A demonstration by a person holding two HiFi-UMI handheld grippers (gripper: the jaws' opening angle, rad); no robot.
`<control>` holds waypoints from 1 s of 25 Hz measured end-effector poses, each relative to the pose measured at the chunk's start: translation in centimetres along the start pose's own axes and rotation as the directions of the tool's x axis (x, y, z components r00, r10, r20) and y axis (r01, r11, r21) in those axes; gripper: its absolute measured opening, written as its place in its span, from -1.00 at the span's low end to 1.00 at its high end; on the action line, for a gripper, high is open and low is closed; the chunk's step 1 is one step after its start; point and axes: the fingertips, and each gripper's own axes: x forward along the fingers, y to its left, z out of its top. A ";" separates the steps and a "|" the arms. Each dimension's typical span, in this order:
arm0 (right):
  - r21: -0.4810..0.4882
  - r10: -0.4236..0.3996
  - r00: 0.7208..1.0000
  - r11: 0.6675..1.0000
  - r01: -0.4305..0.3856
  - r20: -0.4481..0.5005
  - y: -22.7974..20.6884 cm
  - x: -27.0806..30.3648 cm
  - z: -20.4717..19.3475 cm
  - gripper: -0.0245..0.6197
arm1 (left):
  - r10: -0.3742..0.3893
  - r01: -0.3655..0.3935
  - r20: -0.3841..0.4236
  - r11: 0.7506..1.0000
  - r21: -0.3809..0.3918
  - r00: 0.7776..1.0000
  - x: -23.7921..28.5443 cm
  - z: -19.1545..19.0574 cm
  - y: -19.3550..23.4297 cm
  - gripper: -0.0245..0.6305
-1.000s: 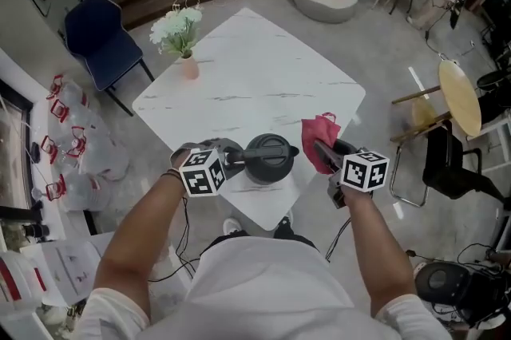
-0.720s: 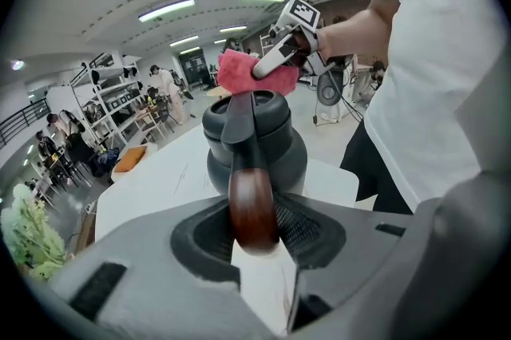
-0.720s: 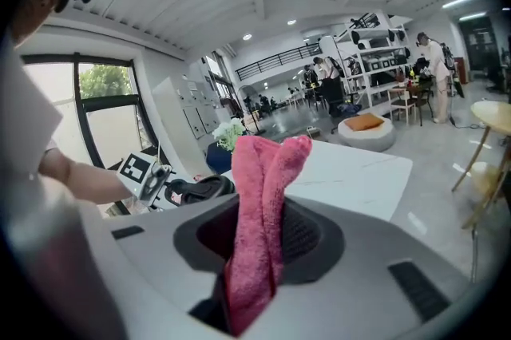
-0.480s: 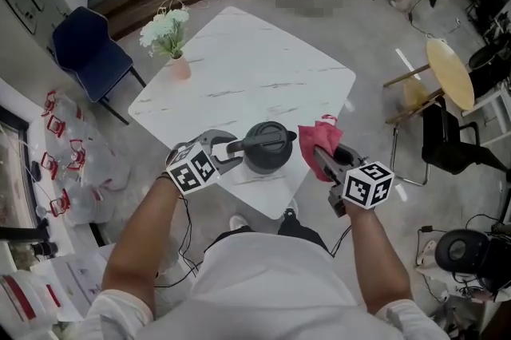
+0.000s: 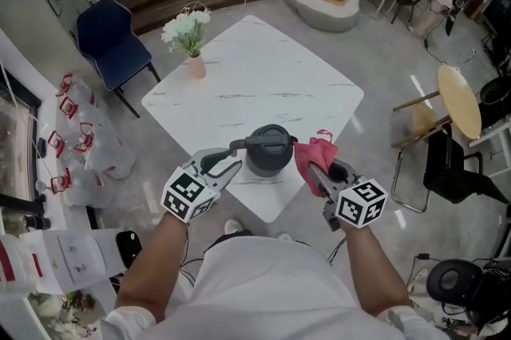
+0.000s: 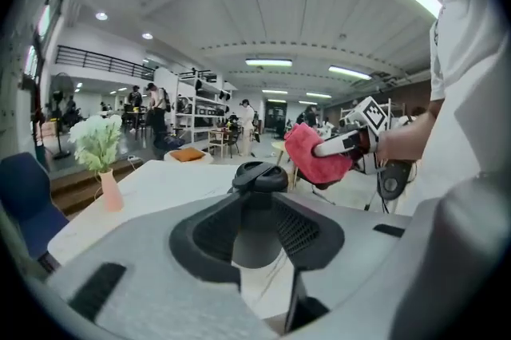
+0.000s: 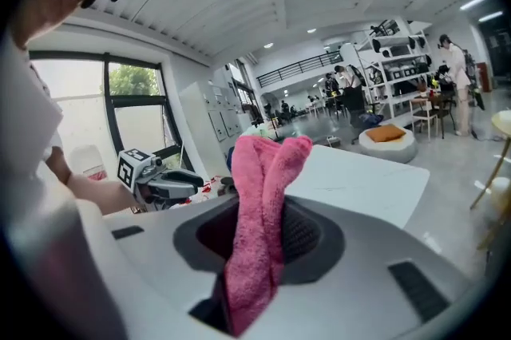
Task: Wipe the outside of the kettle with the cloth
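A dark grey kettle (image 5: pixel 267 156) stands near the front corner of the white marble table (image 5: pixel 263 83), its handle pointing left. My left gripper (image 5: pixel 227 164) has that handle between its jaws, which are closing on it. In the left gripper view the handle (image 6: pixel 255 231) fills the gap below the lid (image 6: pixel 259 175). A pink cloth (image 5: pixel 314 152) sticks up from my right gripper (image 5: pixel 318 172), which is shut on it just right of the kettle. The right gripper view shows the cloth (image 7: pixel 263 195) folded between the jaws, hiding most of the kettle.
A pink vase of white flowers (image 5: pixel 190 51) stands at the table's far left edge. A blue chair (image 5: pixel 112 35) lies beyond it. Plastic bags (image 5: pixel 76 147) sit on the floor at left, a round wooden table (image 5: pixel 459 99) and black chair (image 5: pixel 451 163) at right.
The left gripper let go of the handle, rolled and rose, and now has the handle between its jaws again. The right gripper brought the cloth closer to the kettle's side.
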 end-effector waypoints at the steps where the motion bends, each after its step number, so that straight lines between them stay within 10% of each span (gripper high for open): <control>1: -0.023 0.009 1.000 1.000 -0.009 -0.003 0.2 -0.3 0.0 -0.57 | 0.025 -0.024 0.011 0.999 -0.047 1.000 -0.1 -0.1 -0.6 -0.60; 9: -0.074 0.079 0.997 0.994 -0.080 -0.014 0.8 -2.8 -2.1 -0.58 | 0.216 -0.189 0.050 0.929 -0.317 0.975 -1.0 -1.6 -4.0 -0.93; 25: -0.087 0.186 0.983 0.979 -0.186 -0.010 2.5 -5.9 -4.8 -0.59 | 0.270 -0.260 0.003 0.929 -0.263 0.963 -1.9 -2.2 -10.8 -0.93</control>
